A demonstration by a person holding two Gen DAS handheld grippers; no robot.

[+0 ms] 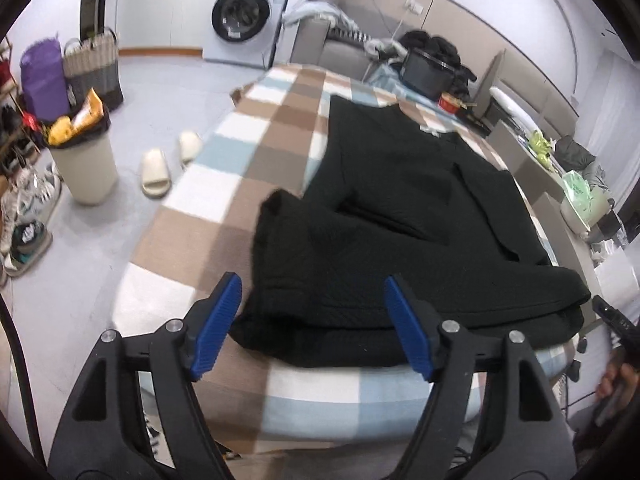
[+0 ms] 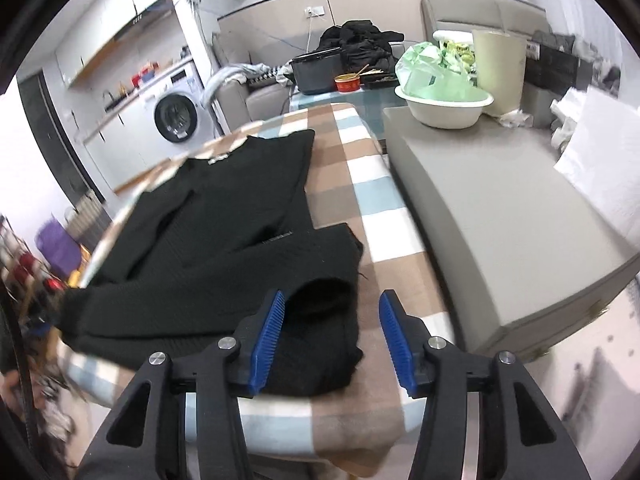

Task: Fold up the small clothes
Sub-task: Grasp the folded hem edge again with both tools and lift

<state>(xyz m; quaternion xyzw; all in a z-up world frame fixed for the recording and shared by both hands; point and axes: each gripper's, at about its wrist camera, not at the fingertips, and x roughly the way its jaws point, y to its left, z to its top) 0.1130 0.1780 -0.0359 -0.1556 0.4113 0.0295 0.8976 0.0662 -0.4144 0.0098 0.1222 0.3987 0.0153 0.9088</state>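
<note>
Black garment (image 1: pixel 404 216): knitted top, lying partly folded on the checked cloth (image 1: pixel 256 148) that covers the work surface; centre of both views. Its lower hem is doubled back toward the collar. A small pale label shows at the neckline, upper centre; the wording cannot be read. In the left wrist view one folded end bulges up at centre left, its edge blurred.

Left gripper (image 1: pixel 314 326): bottom centre of its own view, blue pads (image 1: pixel 216 328) wide apart, nothing pinched; the garment's near edge shows between and beyond them, and whether the tips brush the cloth cannot be told.

Right gripper (image 2: pixel 332 338): bottom centre of its own view, blue pads (image 2: pixel 266 344) apart, not clamped. A rolled end of the garment sits between them close against the left pad; contact cannot be settled.

Hand (image 1: pixel 614 380): lower right edge of the left wrist view, mostly cut off by the frame, holding a dark handle.

Surroundings: washing machine (image 1: pixel 244 20), upper centre left; waste bin (image 1: pixel 82 160) and pale slippers (image 1: pixel 168 164), left; grey sofa cushion (image 2: pixel 500 216), right of the right wrist view, carrying a basin (image 2: pixel 440 110) with a green bag. The far left of that view is blurred and unreadable.
</note>
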